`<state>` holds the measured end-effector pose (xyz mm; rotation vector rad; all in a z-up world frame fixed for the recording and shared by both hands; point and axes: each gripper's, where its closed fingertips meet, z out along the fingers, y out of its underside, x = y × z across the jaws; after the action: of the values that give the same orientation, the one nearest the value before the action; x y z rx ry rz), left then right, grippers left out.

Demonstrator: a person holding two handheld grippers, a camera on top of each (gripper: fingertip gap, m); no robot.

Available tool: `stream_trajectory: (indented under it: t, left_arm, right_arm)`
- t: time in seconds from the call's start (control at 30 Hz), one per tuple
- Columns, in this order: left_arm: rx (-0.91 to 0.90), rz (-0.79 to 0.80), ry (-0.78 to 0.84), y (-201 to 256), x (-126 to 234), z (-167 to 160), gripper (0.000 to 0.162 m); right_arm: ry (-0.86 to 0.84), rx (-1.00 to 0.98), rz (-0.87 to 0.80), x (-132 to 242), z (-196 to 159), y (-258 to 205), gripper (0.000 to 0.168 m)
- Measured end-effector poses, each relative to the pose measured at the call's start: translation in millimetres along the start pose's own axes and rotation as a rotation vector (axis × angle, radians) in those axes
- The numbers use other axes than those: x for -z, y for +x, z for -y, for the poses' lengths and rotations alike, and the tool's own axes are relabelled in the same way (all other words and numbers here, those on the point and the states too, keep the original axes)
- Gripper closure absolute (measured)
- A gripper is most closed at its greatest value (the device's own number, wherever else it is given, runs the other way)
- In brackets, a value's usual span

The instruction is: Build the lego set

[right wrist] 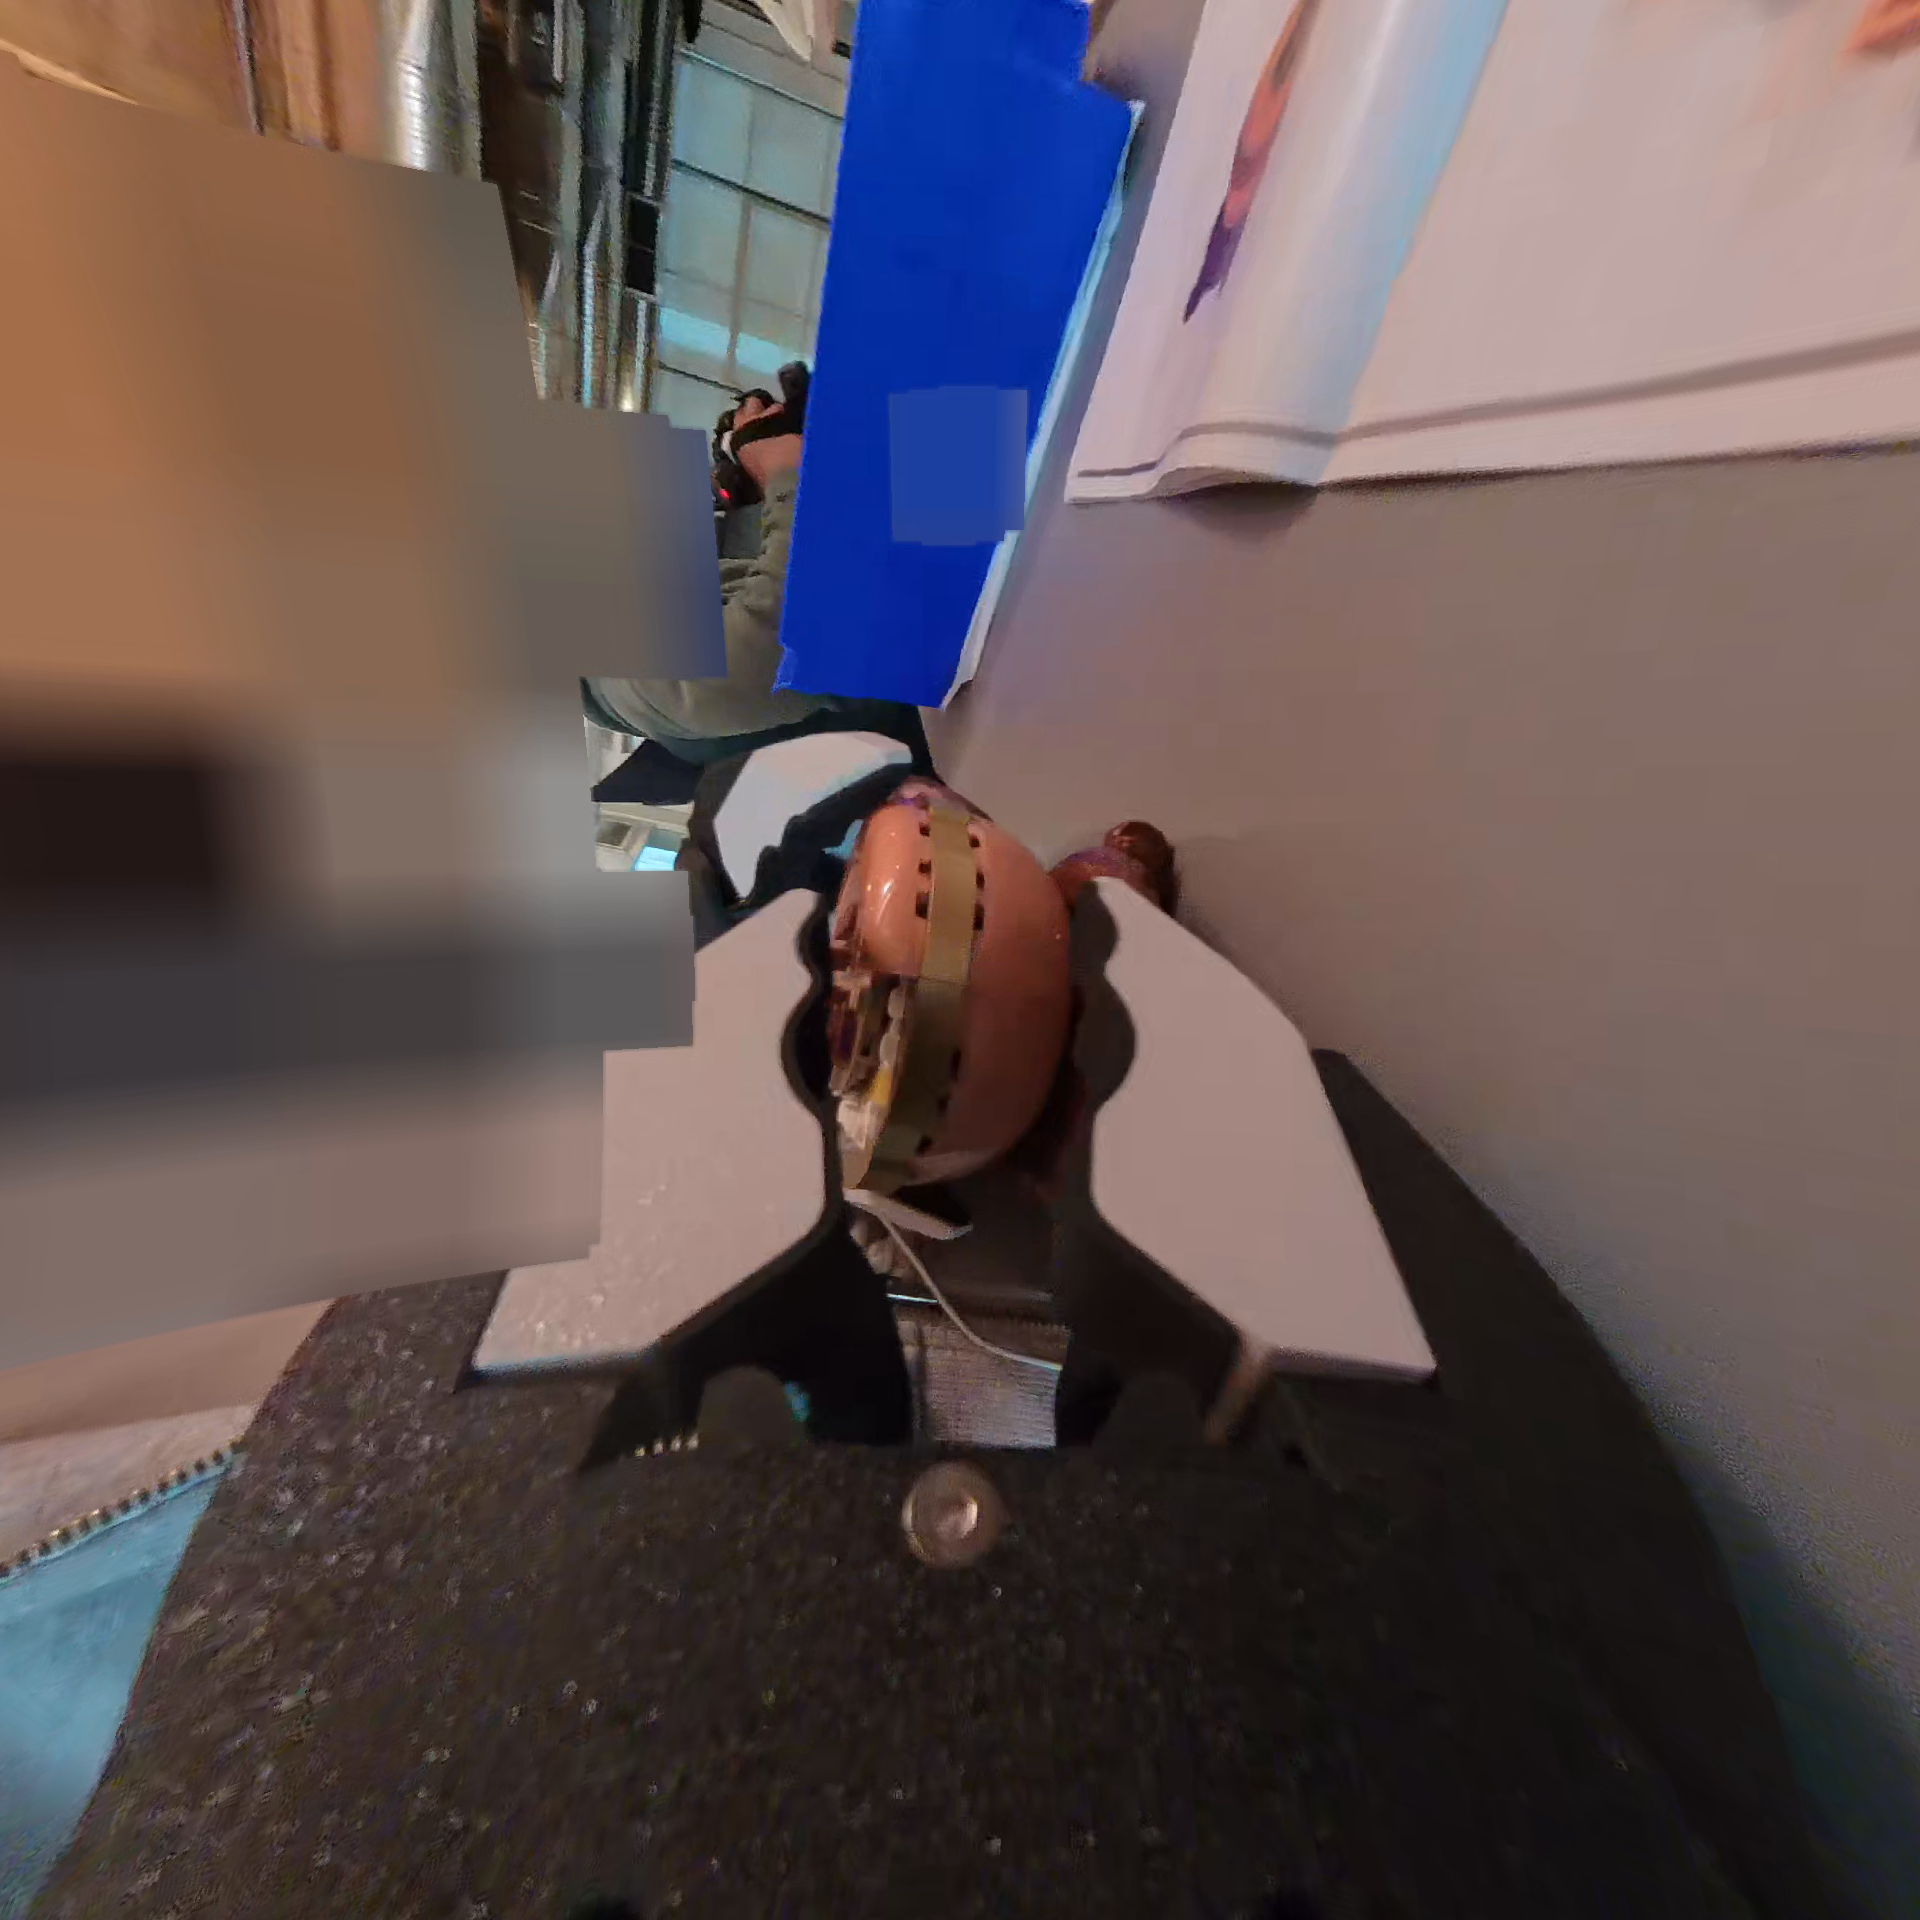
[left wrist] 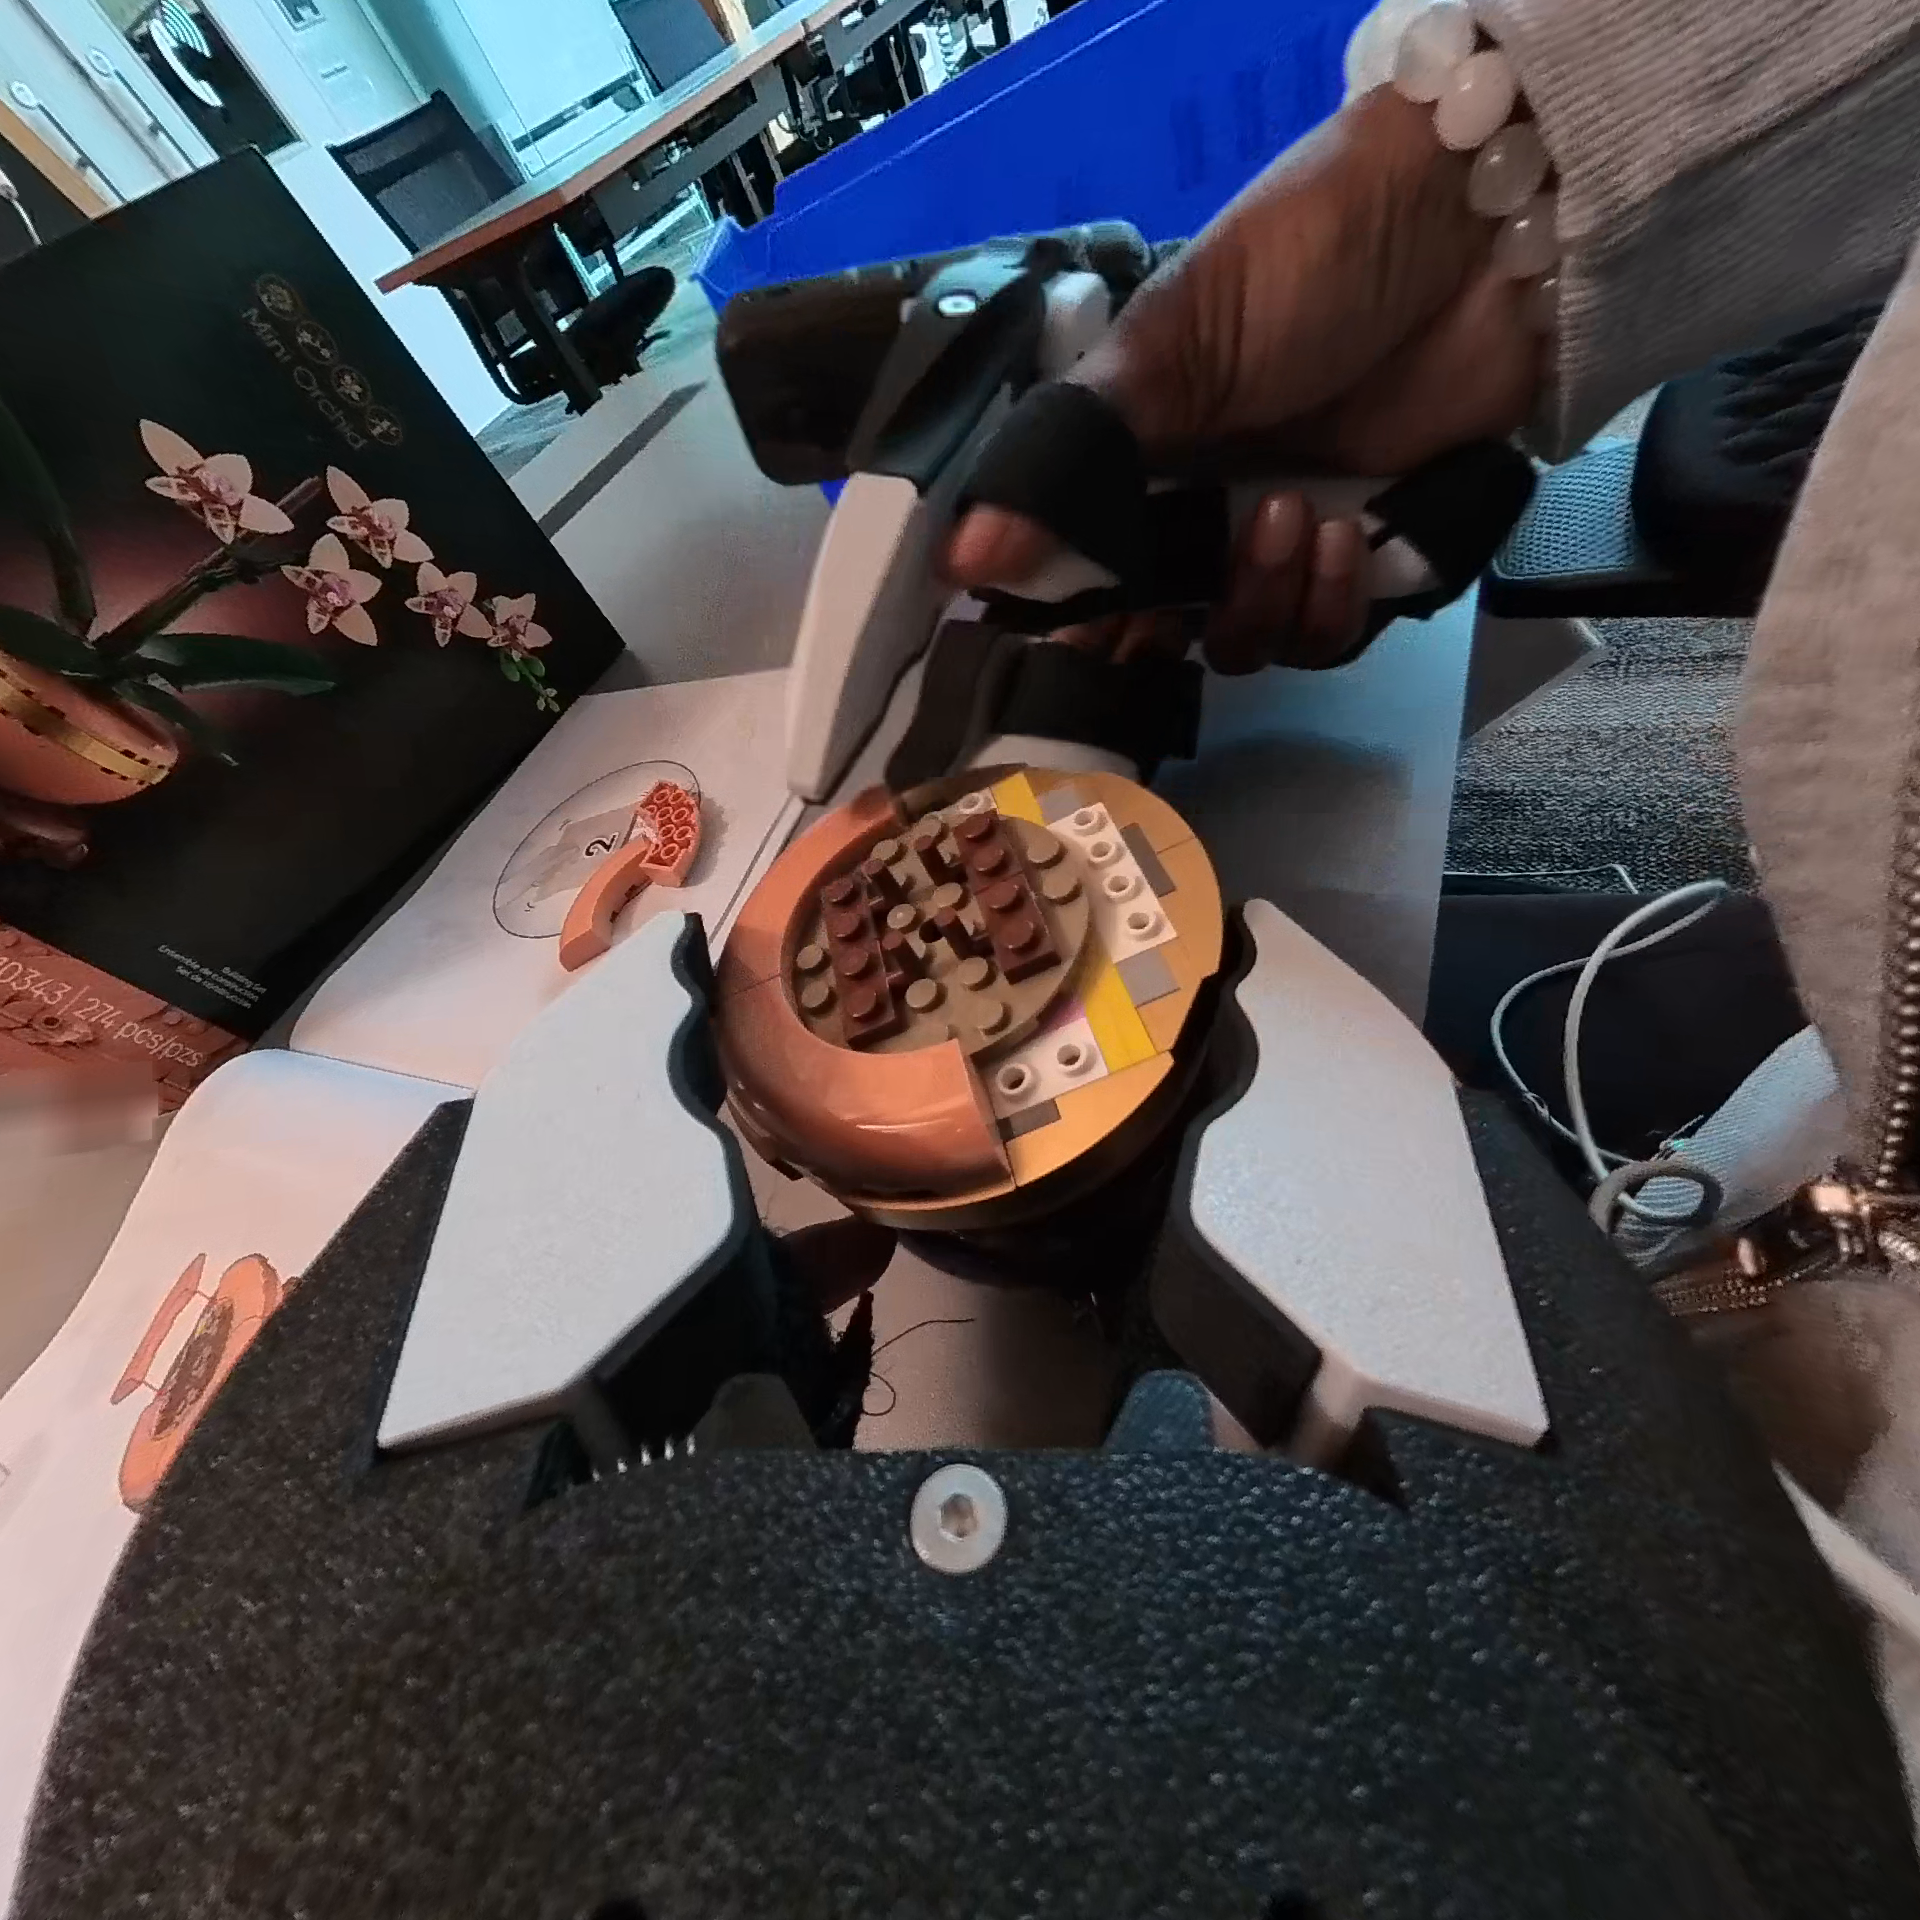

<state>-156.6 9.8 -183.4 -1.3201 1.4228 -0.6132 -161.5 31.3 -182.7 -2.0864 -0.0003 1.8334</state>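
Note:
The round Lego pot has a salmon curved rim, a tan ring, white and yellow plates and dark brown plates on an olive disc. My left gripper is shut on its sides and holds it above the table. My right gripper comes in from the far side, held by a hand. It straddles the pot's far rim, one finger on the top face and the other beneath. In the right wrist view the pot is edge-on and fills the gap of my right gripper.
A loose salmon curved piece with a brick lies on the open instruction booklet, which also shows in the right wrist view. The set's box stands at left. A blue bin is behind. Cables lie at right. The tips of both grippers are at nearly the same place.

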Motion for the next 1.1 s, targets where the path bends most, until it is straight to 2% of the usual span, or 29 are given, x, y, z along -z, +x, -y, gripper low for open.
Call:
stream_trajectory:
  t: [0.03, 0.07, 0.2, 0.4, 0.53, 0.63, 0.73, 0.8, 0.83, 0.93, 0.97, 1.0, 1.03, 1.1]
  left_arm:
    - [-0.001, 0.001, 0.000, 0.1, -0.2, 0.0, 0.069]
    - [-0.002, 0.002, 0.000, 0.0, -0.3, -0.1, 0.070]
    - [-0.005, 0.004, 0.000, 0.1, -0.9, -0.2, 0.070]
    - [-0.010, 0.005, 0.002, 0.3, -1.5, -0.4, 0.070]
    - [-0.011, 0.007, 0.002, 0.3, -1.6, -0.5, 0.071]
    - [-0.008, 0.005, 0.002, 0.2, -1.8, -0.8, 0.070]
    - [0.002, 0.000, 0.000, -0.5, -1.8, -1.3, 0.070]
    - [-0.002, 0.005, -0.001, -0.7, -1.9, -1.4, 0.069]
    - [-0.003, 0.007, -0.001, -0.8, -1.8, -1.6, 0.069]
    - [-0.046, 0.024, -0.034, -2.7, -2.4, -7.6, 0.068]
    - [-0.064, 0.036, -0.063, -4.8, -2.7, -12.5, 0.061]
    - [-0.062, 0.044, -0.085, -7.3, -2.1, -16.1, 0.050]
    - [-0.033, 0.047, -0.084, -10.5, 0.3, -16.6, 0.044]
    - [0.078, 0.031, -0.011, -17.7, 11.1, -6.2, 0.042]
  right_arm:
    - [0.001, -0.001, 0.006, -1.3, -1.6, -0.3, 0.134]
    - [0.013, -0.011, 0.016, -1.8, -0.6, -1.0, 0.136]
    - [0.010, -0.067, 0.020, -1.4, -2.3, -0.3, 0.135]
    - [0.030, -0.029, 0.039, -1.8, -1.4, -1.1, 0.137]
    - [0.056, 0.076, 0.006, -1.6, 2.0, -5.3, 0.146]
    - [0.044, 0.057, 0.018, -1.7, 2.8, -5.7, 0.147]
    - [0.003, 0.182, -0.030, -0.7, 4.9, -7.5, 0.145]
    - [0.132, 0.295, 0.081, 7.1, 22.8, -36.6, 0.137]
    - [0.209, 0.399, 0.081, 15.2, 32.7, -48.6, 0.138]
    - [0.235, 0.875, -0.175, 36.4, 42.9, -60.6, 0.121]
    - [0.240, 1.024, -0.274, 42.7, 46.7, -65.1, 0.104]
    - [0.253, 1.115, -0.356, 48.0, 51.1, -70.1, 0.074]
    - [0.237, 1.158, -0.400, 50.6, 51.6, -73.9, 0.051]
    - [0.133, 1.156, -0.398, 50.4, 43.0, -77.1, 0.027]
